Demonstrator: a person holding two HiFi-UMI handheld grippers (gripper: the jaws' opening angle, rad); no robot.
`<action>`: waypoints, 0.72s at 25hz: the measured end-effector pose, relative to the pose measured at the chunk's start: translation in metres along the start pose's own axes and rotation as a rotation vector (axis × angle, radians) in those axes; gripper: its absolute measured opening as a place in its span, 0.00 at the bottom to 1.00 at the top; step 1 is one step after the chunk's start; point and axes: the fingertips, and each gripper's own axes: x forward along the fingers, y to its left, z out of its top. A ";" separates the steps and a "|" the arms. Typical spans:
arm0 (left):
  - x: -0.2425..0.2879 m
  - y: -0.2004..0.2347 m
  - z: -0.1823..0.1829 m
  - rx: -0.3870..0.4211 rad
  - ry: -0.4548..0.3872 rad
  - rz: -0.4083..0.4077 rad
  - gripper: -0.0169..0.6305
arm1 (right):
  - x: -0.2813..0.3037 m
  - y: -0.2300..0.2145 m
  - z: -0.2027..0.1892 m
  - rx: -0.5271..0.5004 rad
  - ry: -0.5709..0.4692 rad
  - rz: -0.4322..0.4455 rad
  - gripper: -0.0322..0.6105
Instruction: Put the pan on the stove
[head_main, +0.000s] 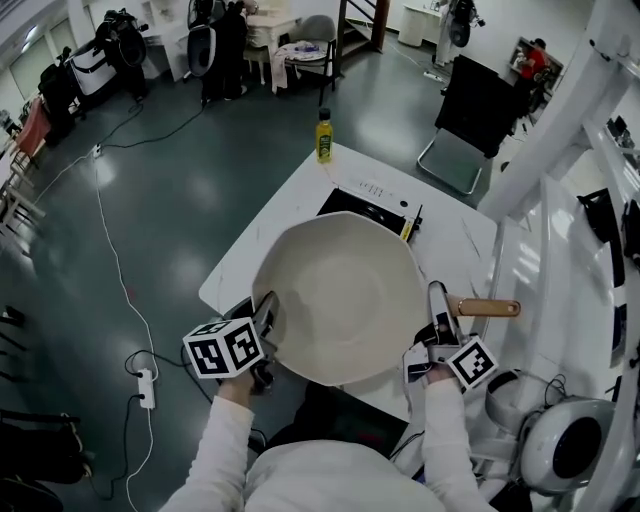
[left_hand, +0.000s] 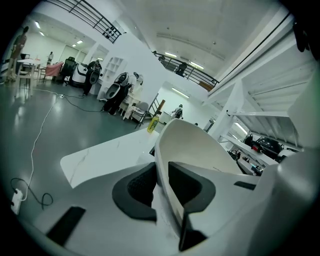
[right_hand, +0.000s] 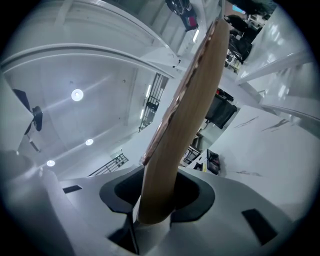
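A big cream-coloured pan (head_main: 340, 300) hangs over the near half of the white table (head_main: 290, 215), held from both sides. My left gripper (head_main: 268, 318) is shut on the pan's near-left rim (left_hand: 165, 165), with one pad inside the wall and one outside. On the right, my right gripper (head_main: 440, 312) is shut on the pan's wooden handle (head_main: 488, 308), which runs up between its pads in the right gripper view (right_hand: 165, 165). The black stove (head_main: 368, 208) lies on the table just beyond the pan, its near part hidden by the pan.
A yellow oil bottle (head_main: 323, 137) stands at the table's far corner, also visible in the left gripper view (left_hand: 153, 123). A white frame (head_main: 560, 150) rises at the right, beside a black chair (head_main: 470, 120). Cables and a power strip (head_main: 147, 387) lie on the floor at the left.
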 end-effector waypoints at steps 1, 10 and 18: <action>0.005 0.001 0.006 0.002 0.003 -0.006 0.15 | 0.006 0.000 0.001 -0.002 -0.005 -0.003 0.31; 0.053 0.006 0.042 0.014 0.033 -0.051 0.15 | 0.046 -0.005 0.019 -0.024 -0.048 -0.032 0.31; 0.093 -0.001 0.068 0.038 0.059 -0.079 0.15 | 0.074 -0.017 0.038 -0.031 -0.065 -0.058 0.31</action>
